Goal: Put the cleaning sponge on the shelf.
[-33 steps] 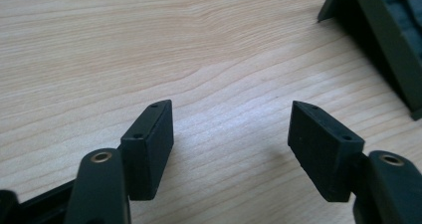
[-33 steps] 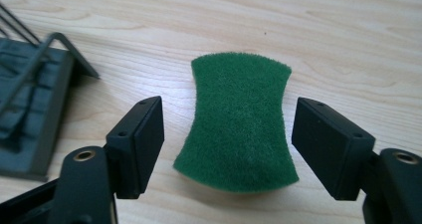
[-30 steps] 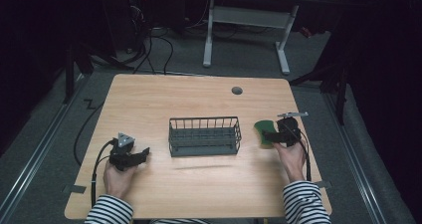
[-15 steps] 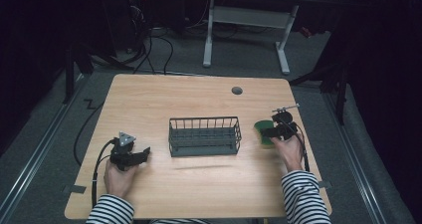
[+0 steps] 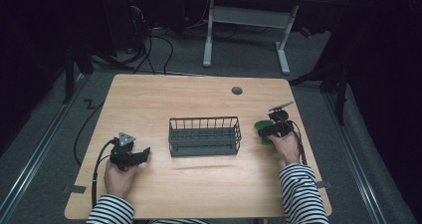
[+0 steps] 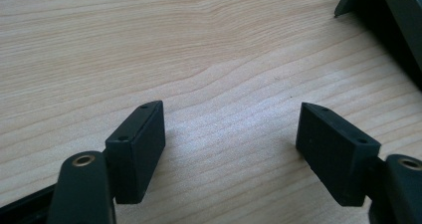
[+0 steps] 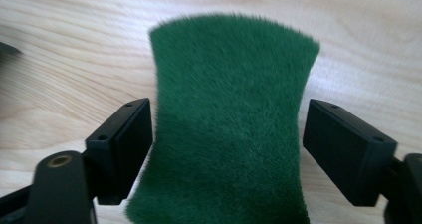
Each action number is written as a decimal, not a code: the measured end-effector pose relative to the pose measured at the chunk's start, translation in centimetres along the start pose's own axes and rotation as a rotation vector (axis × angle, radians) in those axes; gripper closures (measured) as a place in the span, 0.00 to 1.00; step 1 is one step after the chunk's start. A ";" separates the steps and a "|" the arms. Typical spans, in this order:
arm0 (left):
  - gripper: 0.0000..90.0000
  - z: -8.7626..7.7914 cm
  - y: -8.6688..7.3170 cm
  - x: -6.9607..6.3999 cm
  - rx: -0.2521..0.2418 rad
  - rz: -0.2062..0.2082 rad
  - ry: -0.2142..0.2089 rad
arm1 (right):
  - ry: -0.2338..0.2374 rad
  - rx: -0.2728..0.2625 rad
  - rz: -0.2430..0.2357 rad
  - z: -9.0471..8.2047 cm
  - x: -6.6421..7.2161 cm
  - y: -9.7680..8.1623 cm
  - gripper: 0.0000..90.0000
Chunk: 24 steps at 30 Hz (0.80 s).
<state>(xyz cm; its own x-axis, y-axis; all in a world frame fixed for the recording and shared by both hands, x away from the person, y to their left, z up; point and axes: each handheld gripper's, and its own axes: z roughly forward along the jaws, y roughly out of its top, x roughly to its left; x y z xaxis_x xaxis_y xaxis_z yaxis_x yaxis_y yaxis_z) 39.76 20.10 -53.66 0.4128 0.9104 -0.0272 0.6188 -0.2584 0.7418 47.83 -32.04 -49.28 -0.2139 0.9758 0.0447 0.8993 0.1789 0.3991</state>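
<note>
Left gripper (image 5: 130,156) near-left of dark wire-mesh rectangular basket (image 5: 204,136), resting on pale wooden table (image 5: 164,99); jaws wide, nothing between, opened a little over last second. Right gripper (image 7: 226,149) just right of basket, jaws straddling green fuzzy scouring pad (image 7: 229,124) lying flat on table; wide apart, pads not yet pressing. Step, likely: reaching for pad. Next: close on pad, lift toward basket. Since earlier frame: right hand nearer to basket, over pad, jaws widened early on; left hand unmoved.
</note>
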 end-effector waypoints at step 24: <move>0.30 0.0 0.0 -0.1 0.002 0.015 -0.011 | -0.009 -0.018 0.006 -1.1 0.7 -0.4 0.34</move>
<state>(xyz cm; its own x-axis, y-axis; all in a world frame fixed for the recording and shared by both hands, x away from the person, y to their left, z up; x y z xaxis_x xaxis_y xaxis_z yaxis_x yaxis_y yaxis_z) 39.76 20.01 -53.66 0.4293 0.9028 -0.0237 0.6136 -0.2723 0.7412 46.94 -31.61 -48.38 -0.2052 0.9780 0.0387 0.8934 0.1710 0.4154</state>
